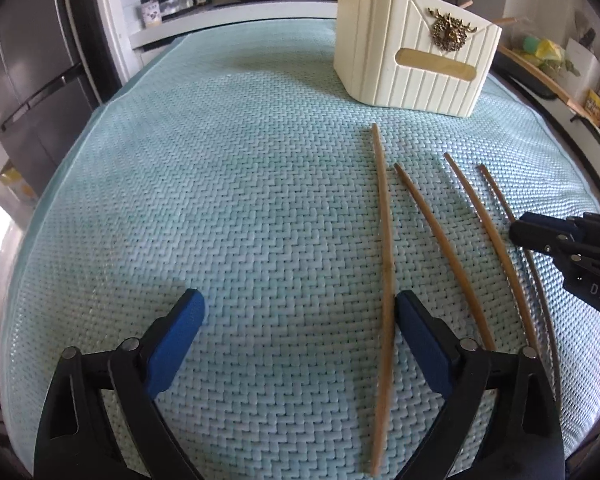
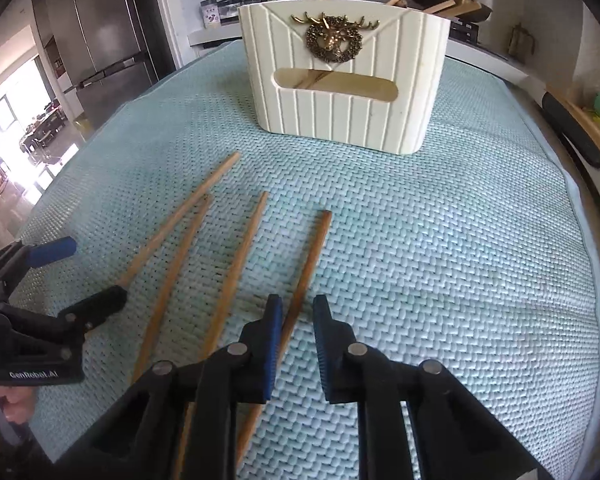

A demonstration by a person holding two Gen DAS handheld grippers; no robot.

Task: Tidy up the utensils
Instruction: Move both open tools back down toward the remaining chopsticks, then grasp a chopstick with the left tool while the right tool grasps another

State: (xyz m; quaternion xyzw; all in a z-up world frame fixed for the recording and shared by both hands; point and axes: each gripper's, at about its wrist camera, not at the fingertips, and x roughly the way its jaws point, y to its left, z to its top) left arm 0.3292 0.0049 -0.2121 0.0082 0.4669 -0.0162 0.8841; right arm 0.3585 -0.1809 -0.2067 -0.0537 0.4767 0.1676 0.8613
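Four wooden chopsticks lie loose on the pale blue-green woven mat [image 1: 220, 184], side by side and fanned slightly apart, their thin ends pointing toward the holder. Counted across the right wrist view they are the first chopstick [image 2: 180, 216], the second chopstick [image 2: 172, 276], the third chopstick [image 2: 236, 272] and the fourth chopstick [image 2: 308, 264]. One cream ribbed utensil holder [image 2: 340, 112] stands upright farther back on the mat, well apart from the loose four; it carries one brass deer-head ornament [image 2: 334, 38] above a single oblong window, and at least three more wooden sticks poke out of its top.

Two grippers are in view. The left gripper [image 1: 300, 304] hangs above the mat with its blue pads spread wide; the first chopstick [image 1: 384, 240] runs between them, just beside the inner face of the right-hand pad, and whether it touches that pad I cannot tell. The other pad stands clear of it. The right gripper [image 2: 298, 312] has its jaws drawn narrow around the fourth chopstick, which passes between the pads near its thicker half; a sliver of gap shows on either side, so the pads do not press on it. A person's fingers [image 2: 12, 404] show at the left gripper's handle.

Behind the mat stand one steel refrigerator [image 2: 100, 28], a cluster of condiment bottles and two pots on a stove.
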